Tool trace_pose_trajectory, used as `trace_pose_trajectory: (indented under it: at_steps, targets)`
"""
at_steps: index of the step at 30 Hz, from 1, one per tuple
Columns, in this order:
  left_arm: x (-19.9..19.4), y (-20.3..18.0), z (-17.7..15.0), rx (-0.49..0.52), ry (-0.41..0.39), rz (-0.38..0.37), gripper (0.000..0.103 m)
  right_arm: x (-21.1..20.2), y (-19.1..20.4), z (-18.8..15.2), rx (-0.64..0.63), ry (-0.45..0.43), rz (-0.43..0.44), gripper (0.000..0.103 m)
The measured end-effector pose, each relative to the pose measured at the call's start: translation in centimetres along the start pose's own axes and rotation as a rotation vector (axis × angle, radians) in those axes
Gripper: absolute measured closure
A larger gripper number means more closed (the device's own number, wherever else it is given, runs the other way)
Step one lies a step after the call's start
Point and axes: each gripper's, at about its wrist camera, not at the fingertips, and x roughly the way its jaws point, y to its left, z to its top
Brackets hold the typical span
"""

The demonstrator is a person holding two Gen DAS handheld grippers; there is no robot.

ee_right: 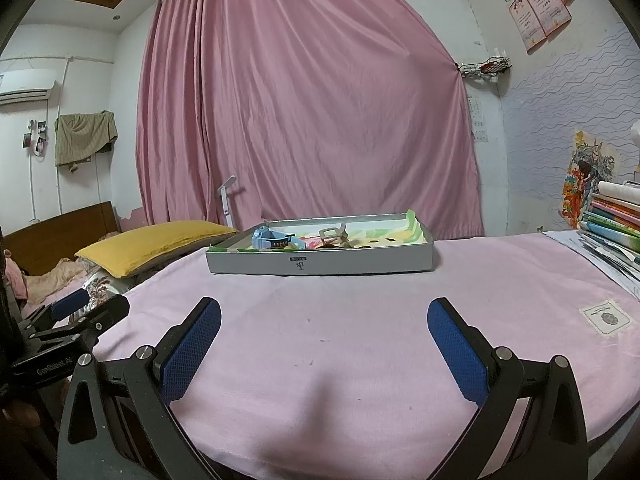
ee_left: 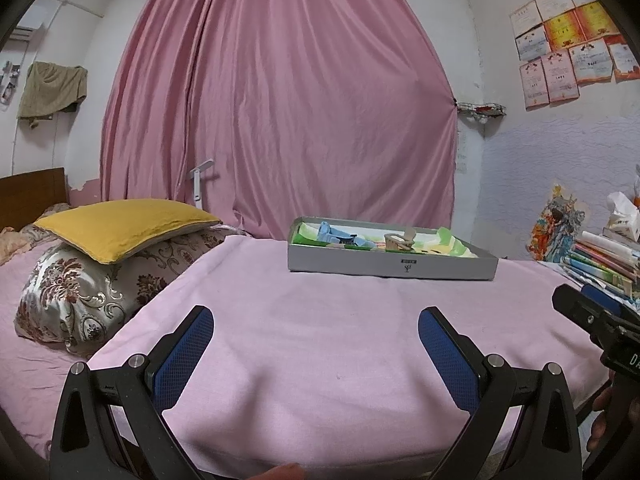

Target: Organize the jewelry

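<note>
Curtain (ee_left: 280,100): pink, covers far wall.
Bed (ee_left: 320,340): pink sheet, fills near and middle ground.
Pillows: yellow pillow (ee_left: 120,228) stacked on floral pillow (ee_left: 88,288), far left.
Books (ee_right: 612,220): stacked at far right edge of bed.
Tray (ee_right: 320,262): grey, shallow, on the sheet at far centre, well apart from both grippers.
Tray contents: blue watch (ee_right: 276,240) at left; tan clip (ee_right: 332,234) near middle, upright; small dark pieces to the right, too small to identify.
Left gripper (ee_left: 316,344): jaws spread wide, holding nothing, above near sheet.
Right gripper (ee_right: 324,336): jaws spread wide, holding nothing, above near sheet, beside left gripper.
</note>
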Motion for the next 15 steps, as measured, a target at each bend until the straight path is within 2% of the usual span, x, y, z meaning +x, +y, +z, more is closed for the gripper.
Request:
trace_pose_trajectory:
  at_steps: [5, 15]
  targets:
    - [0.16, -0.16, 0.01, 0.005, -0.003, 0.024, 0.000, 0.08, -0.08, -0.04, 0.001, 0.004, 0.000, 0.001]
    - [0.59, -0.33, -0.06, 0.008, 0.009, 0.013, 0.000, 0.33, -0.41, -0.08, 0.006, 0.016, -0.003, 0.001]
